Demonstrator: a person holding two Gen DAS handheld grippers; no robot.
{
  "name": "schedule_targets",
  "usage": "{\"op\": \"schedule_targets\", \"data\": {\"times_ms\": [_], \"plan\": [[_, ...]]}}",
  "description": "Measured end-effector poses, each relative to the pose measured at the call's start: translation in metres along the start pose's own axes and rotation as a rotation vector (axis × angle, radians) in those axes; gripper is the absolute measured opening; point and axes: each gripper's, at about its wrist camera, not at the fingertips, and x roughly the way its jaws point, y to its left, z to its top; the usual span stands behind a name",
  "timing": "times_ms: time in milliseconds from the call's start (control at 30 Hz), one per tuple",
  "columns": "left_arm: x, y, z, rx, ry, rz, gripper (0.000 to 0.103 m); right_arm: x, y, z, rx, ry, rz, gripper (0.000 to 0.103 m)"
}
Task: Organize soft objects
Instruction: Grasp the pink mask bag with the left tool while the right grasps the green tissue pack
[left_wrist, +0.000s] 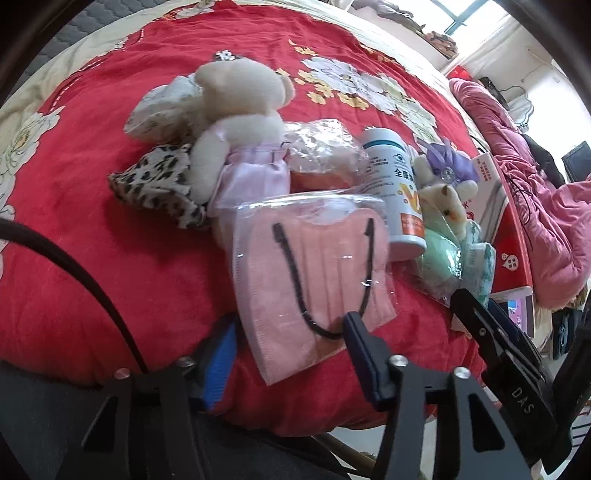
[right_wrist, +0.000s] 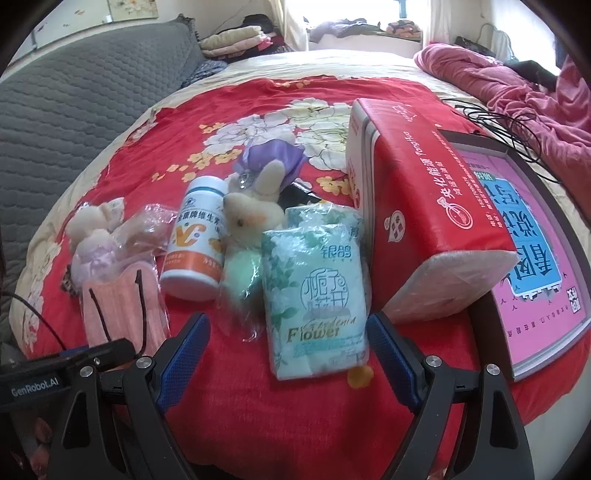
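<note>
Nearest you, your left gripper (left_wrist: 291, 332) straddles the bagged pink mask's (left_wrist: 314, 266) near edge, pads not yet pressing; pinch that slippery, limp edge. Your right gripper (right_wrist: 288, 332) gapes around the squashy tissue pack (right_wrist: 317, 295); behind, the teddy bear (left_wrist: 240, 122) lies light and soft.

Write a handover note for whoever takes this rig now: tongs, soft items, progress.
Left tongs: partly open around the near edge of the bagged pink mask; whether the pads press on it is unclear.
Right tongs: open, empty, either side of the tissue pack, not touching.
On the red bedspread: white bear, leopard cloth, bagged rabbit, bottle, red tissue box, all bunched together.
Done: nothing visibly sorted.
Left: lift the mask and tissue pack, then the remaining soft things.
</note>
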Motion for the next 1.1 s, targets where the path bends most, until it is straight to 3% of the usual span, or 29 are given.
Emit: {"op": "schedule_targets", "data": {"times_ms": [133,233,300,500,767,1100], "plan": [[0.000,0.001,0.000,0.001,-0.006,-0.011,0.036,0.000,-0.003,0.002,0.003,-0.015,0.006,0.085],[0.000,0.005,0.001,-0.006,-0.007,-0.033,0.024,-0.001,-0.003,0.001,-0.018,-0.011,-0.012,0.074],[0.000,0.007,0.003,-0.012,-0.005,-0.052,0.021,0.000,-0.003,0.001,-0.031,-0.011,-0.010,0.059],[-0.008,0.010,-0.001,-0.020,-0.013,-0.079,0.005,0.002,-0.008,-0.001,-0.046,-0.003,0.001,0.050],[-0.020,0.006,-0.007,-0.006,-0.031,-0.103,0.003,-0.016,-0.003,0.001,-0.068,-0.052,0.033,0.046],[-0.060,-0.015,-0.005,0.082,-0.141,-0.097,0.003,-0.038,-0.007,0.006,-0.069,-0.084,0.063,0.046]]}}
